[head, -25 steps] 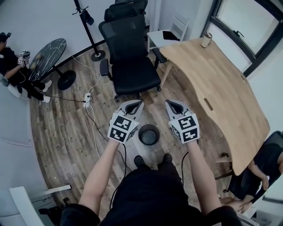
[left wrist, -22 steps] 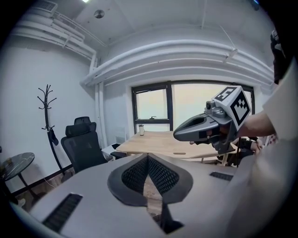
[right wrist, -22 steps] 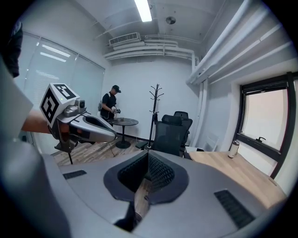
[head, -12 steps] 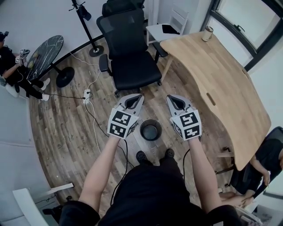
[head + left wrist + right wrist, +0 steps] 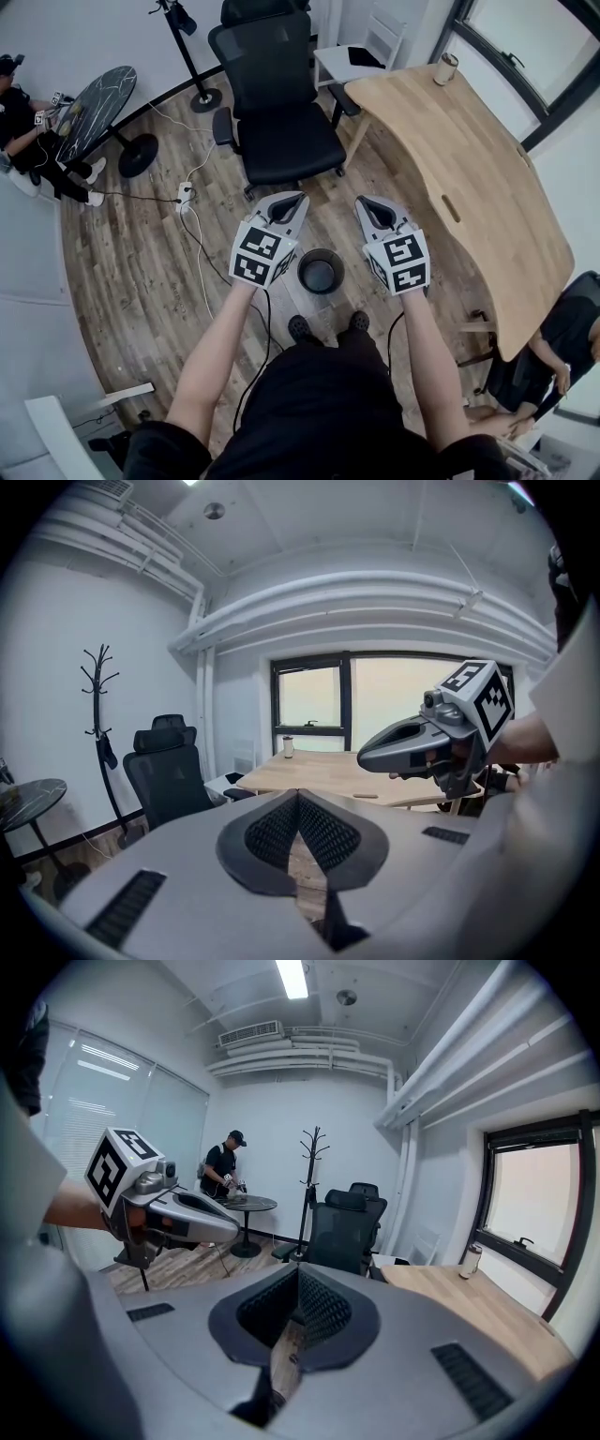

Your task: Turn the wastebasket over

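Wood floor [image 5: 141, 281]: black wastebasket [image 5: 320, 272] upright between left gripper [image 5: 295, 199] and right gripper [image 5: 366, 203], fingers clenched empty.

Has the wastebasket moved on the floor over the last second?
No. The wastebasket keeps its spacing from the white power strip on the floor; only the whole view has slid slightly.

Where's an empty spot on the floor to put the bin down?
The floor left of the power strip and its cables is bare. The desk is mostly bare too, except the cup. It's crowded between the chair, wastebasket and shoes.
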A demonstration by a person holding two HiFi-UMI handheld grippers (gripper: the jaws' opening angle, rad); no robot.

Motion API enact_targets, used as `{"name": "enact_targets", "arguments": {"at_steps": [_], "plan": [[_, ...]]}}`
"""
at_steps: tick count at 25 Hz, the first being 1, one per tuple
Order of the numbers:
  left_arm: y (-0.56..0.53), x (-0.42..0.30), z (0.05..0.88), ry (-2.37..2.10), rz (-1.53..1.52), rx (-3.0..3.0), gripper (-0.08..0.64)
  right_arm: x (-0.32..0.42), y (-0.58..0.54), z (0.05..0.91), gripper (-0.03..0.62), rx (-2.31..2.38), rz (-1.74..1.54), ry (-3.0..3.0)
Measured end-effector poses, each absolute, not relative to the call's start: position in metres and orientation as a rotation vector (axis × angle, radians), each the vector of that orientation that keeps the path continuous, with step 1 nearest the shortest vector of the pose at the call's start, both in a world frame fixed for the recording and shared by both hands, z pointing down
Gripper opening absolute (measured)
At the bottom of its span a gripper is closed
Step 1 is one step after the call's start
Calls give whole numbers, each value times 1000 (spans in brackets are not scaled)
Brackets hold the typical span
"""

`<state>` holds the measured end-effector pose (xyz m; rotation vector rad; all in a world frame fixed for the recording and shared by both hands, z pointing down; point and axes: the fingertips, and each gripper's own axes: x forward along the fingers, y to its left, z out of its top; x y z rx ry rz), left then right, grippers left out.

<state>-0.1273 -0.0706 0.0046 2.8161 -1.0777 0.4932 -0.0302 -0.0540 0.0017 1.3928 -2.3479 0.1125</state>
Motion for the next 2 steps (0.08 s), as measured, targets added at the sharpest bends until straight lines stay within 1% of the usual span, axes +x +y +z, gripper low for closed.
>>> {"name": "enact_targets", "arguments": {"at_steps": [2], "plan": [[-72,-126,5,-1076,492,2816,15,-29,-55,1,32,1390,107,-2346]]}}
